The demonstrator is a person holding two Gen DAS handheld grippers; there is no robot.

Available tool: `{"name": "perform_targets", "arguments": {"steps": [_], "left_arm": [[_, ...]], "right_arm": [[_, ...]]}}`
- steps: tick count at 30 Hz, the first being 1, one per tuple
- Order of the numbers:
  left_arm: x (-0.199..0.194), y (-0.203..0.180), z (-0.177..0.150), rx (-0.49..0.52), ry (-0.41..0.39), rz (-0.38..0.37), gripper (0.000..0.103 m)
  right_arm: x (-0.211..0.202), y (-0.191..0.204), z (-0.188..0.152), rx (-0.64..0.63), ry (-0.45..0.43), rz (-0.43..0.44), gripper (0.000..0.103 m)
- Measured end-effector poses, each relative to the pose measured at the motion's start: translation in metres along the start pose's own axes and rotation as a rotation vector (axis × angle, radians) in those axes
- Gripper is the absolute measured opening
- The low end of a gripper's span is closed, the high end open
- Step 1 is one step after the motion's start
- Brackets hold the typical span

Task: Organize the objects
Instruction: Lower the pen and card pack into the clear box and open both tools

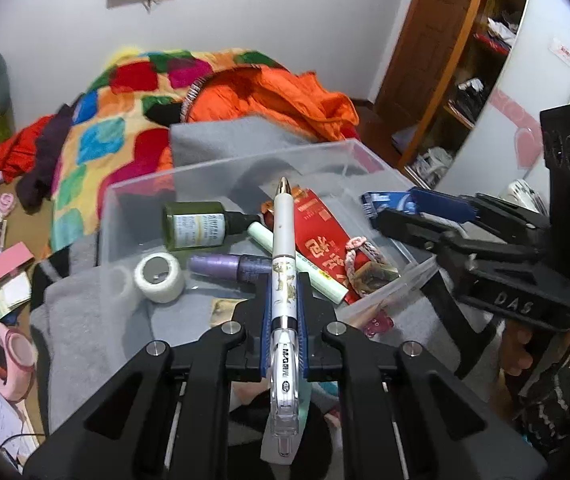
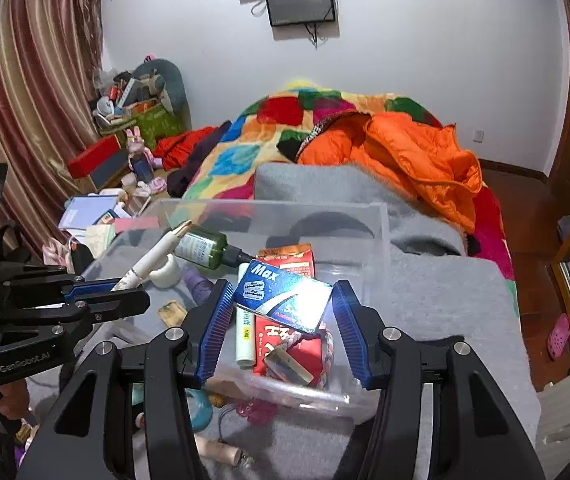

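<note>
My left gripper (image 1: 283, 300) is closed on a white pen (image 1: 283, 276), which points forward over the clear plastic box (image 1: 221, 168). On the pen clip I read "M&G". My right gripper (image 2: 283, 304) holds a blue packet (image 2: 281, 296) between its blue pads (image 2: 217, 332); the word "Max" is printed on it, and glare hides the rest.

Both things are above the box, which stands on a grey blanket (image 2: 445, 300). Inside the box lie a green bottle (image 1: 201, 226) with a white label too small to read, a purple bottle (image 1: 229, 267), a roll of white tape (image 1: 159, 277), a pale green tube (image 1: 301, 264) and a red packet (image 1: 325, 240) with gold Chinese characters.

The left view shows "DAS" on the other gripper's body; the right view shows "GenRobot.AI". Only the right view shows the curtain (image 2: 25, 100); only the left view shows the wooden shelf (image 1: 473, 72).
</note>
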State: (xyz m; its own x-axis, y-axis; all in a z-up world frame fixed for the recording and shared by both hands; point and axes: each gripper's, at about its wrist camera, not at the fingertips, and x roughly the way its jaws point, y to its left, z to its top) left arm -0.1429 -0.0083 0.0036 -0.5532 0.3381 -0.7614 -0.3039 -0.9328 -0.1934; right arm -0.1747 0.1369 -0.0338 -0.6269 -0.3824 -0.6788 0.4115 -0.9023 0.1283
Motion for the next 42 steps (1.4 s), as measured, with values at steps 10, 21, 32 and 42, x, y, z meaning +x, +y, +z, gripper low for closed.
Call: {"name": "perform_targets", "arguments": {"steps": [10,21,32,42], "left_arm": [[0.018,-0.004,0.014,0.006,0.038,-0.052,0.01],[-0.015,-0.007,0.005,0.021,-0.078,0.037,0.031],[-0.043,-0.009,-0.027,0.001,-0.145,0.143,0.061],[-0.05,-0.002,-0.063,-0.065,-0.141,0.184,0.071]], "right_arm": [[0.018,0.006,-0.005,-0.04,0.049,-0.001,0.048],[0.016,0.005,-0.008,-0.046,0.055,0.003,0.048],[-0.018,0.01,-0.017,-0.056,0.01,0.006,0.05],[-0.045,0.012,-0.039,-0.042,0.009,0.046,0.06]]}}
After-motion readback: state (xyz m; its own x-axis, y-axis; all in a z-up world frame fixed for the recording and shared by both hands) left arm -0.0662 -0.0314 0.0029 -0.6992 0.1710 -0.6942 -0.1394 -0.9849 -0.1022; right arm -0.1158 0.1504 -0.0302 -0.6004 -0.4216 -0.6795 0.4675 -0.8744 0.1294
